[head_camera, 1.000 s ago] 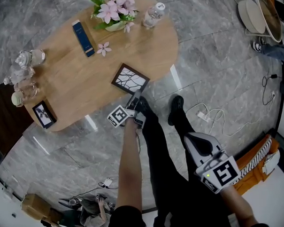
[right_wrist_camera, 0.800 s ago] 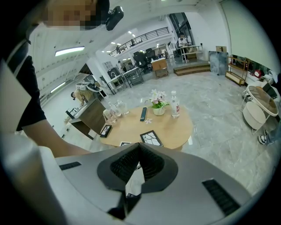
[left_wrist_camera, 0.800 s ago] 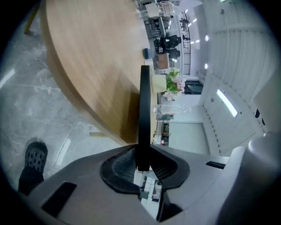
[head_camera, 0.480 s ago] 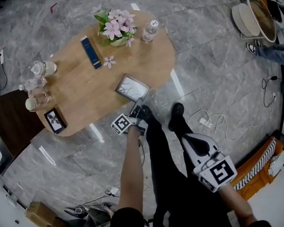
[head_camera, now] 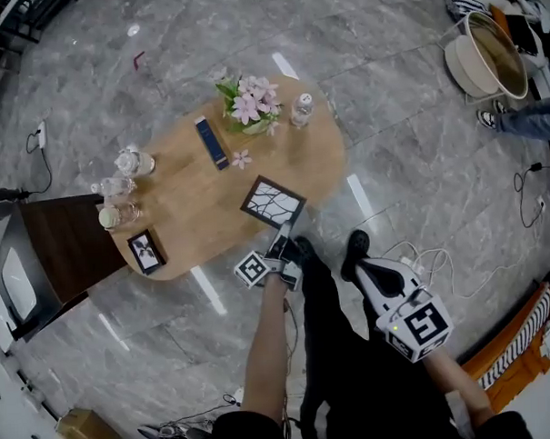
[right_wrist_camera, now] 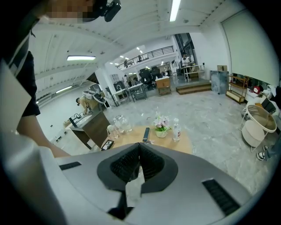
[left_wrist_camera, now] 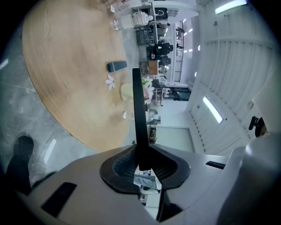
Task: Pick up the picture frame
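The picture frame (head_camera: 272, 202), dark-rimmed with a white branch print, hangs above the near edge of the oval wooden table (head_camera: 189, 222). My left gripper (head_camera: 282, 242) is shut on its near edge. In the left gripper view the frame (left_wrist_camera: 138, 114) shows edge-on as a dark bar clamped between the ribbed pads (left_wrist_camera: 164, 166) of the left gripper (left_wrist_camera: 142, 165). My right gripper (head_camera: 366, 270) hangs to the right over the floor, off the table, shut with nothing in it. In the right gripper view the right gripper (right_wrist_camera: 139, 146) has its tips touching.
On the table stand a small photo frame (head_camera: 146, 251), a blue book (head_camera: 212, 141), a pot of pink flowers (head_camera: 252, 104), a water bottle (head_camera: 300, 109) and glass jars (head_camera: 119, 186). A dark cabinet (head_camera: 62, 246) adjoins its left end. Cables (head_camera: 427, 253) lie on the floor.
The left gripper has raised the frame off the tabletop. The right gripper has risen too. The head view has pulled back, so the table looks smaller.
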Tool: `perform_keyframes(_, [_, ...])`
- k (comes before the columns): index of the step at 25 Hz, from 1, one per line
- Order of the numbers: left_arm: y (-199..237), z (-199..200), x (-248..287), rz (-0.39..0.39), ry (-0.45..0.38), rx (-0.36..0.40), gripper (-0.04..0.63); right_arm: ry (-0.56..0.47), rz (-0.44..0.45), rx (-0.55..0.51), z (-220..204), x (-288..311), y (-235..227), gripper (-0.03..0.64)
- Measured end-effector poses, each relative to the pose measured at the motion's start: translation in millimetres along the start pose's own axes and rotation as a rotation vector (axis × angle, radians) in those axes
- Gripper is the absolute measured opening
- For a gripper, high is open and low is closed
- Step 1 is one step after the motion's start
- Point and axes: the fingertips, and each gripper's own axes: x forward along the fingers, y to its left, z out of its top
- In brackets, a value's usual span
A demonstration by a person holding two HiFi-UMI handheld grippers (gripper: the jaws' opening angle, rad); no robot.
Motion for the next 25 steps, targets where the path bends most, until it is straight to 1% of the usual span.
perform_keyframes(2, [-24, -1, -5, -0.023, -0.006, 0.006, 0.077, -0.027, 0.001, -0.013, 11, -6, 1, 0.014])
perform_keyframes(7, [-79, 1, -16, -0.079, -0.056, 0.02, 0.077, -0.084, -0.001, -0.037, 34, -19, 4, 0.014])
perform_keyframes(14, [-165, -18, -33, -0.189, -0.076, 0.067, 0.078, -0.164, 0.016, -0.091, 63, -37, 11, 0.014])
perform_keyframes(16, [-189, -24, -42, -0.202, -0.089, 0.075, 0.078, -0.192, 0.025, -0.101, 72, -40, 16, 0.014])
perform_keyframes(20, [-230, -36, -62, -0.233, -0.108, 0.139, 0.08, -0.239, 0.044, -0.127, 84, -48, 22, 0.014])
perform_keyframes(23, [-256, -38, -73, -0.248, -0.147, 0.15, 0.081, -0.243, 0.055, -0.136, 86, -50, 22, 0.014])
perform_keyframes(25, [-272, -36, -80, -0.258, -0.177, 0.175, 0.083, -0.249, 0.065, -0.139, 89, -50, 23, 0.014])
